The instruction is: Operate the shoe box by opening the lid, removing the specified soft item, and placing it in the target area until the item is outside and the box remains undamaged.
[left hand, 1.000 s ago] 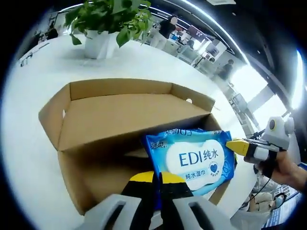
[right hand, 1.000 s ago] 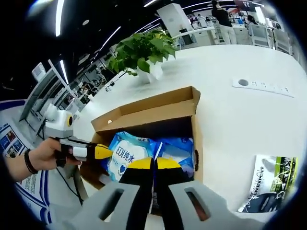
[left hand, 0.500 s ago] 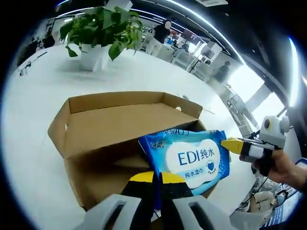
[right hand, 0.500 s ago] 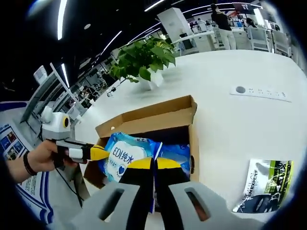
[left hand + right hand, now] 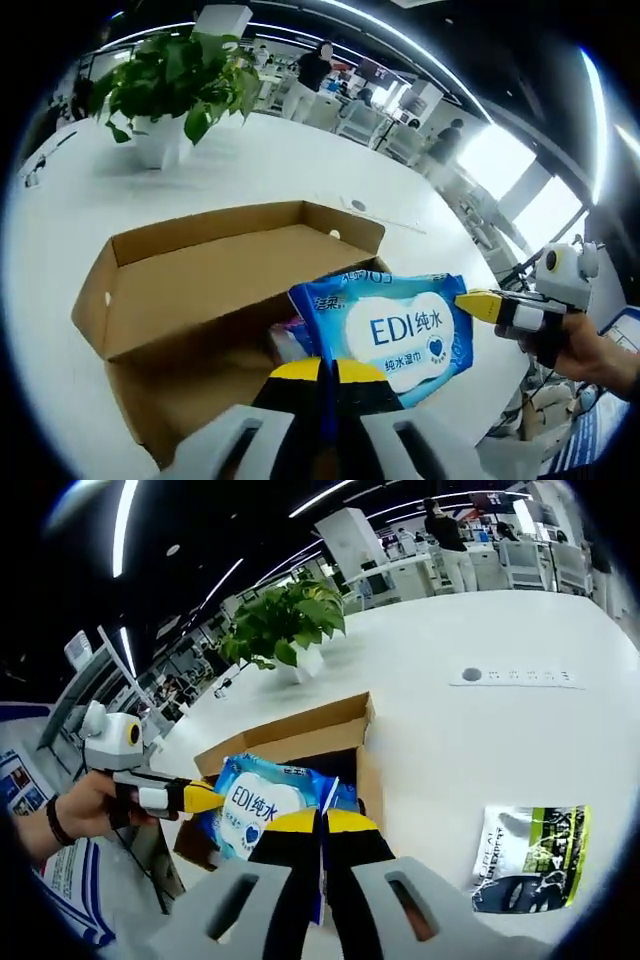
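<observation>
Both grippers, left gripper [image 5: 328,368] and right gripper [image 5: 321,821], clamp wipes pack [image 5: 397,334] edges above open box [image 5: 190,270].

Blue-and-white wipes pack [image 5: 398,330], brown cardboard shoe box [image 5: 190,290], white table [image 5: 470,720], green plant [image 5: 170,75].

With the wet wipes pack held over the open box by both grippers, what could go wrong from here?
1. Both the left gripper and right gripper pinch only edges of the soft wet wipes pack; pulling apart might tear it, or one pinch may slip.
2. The pack hangs over the open shoe box, so a slip would likely drop it back inside.
3. Moving toward the green packet on the table, the pack could snag the box wall.
</observation>
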The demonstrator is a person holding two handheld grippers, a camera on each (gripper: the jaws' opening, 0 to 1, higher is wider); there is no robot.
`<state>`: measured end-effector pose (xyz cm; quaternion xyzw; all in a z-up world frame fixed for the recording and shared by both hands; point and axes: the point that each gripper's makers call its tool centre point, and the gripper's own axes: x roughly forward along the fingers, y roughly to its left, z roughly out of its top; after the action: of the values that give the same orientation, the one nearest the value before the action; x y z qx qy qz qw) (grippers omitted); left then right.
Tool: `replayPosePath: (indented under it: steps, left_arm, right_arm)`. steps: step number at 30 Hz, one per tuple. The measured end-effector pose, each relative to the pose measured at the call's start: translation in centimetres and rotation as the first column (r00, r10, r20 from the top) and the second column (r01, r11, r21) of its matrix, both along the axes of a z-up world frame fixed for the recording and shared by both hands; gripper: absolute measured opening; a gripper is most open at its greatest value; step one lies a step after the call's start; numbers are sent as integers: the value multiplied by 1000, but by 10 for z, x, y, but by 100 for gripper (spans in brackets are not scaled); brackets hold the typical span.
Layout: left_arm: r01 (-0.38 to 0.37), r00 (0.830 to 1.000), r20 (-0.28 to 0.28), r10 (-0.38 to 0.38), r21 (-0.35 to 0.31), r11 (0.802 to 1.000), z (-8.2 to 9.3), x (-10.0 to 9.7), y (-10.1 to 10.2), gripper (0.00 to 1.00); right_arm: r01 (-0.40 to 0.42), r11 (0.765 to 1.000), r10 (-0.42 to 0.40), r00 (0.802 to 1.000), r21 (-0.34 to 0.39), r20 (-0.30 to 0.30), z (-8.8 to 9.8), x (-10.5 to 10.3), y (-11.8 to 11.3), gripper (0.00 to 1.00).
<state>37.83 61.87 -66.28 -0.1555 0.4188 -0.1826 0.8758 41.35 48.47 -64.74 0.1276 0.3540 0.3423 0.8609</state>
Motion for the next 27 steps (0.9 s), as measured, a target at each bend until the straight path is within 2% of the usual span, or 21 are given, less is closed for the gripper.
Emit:
replayPosePath:
  steps: [8,15,27]
  left_arm:
    - [91,996,10,-91,0,996,5,7,-47,1]
    - [182,983,13,-182,3,983,6,9,-95,1]
    - [288,957,10,-288,19,957,7,7,-153,1]
  right_arm:
    - [96,995,-96,995,10,-6,-1,-4,-56,0]
    - [178,984,-178,984,16,-14,-4,-12,-104,0]
    - [270,963,-270,963,20,-26,-9,-27,-159,0]
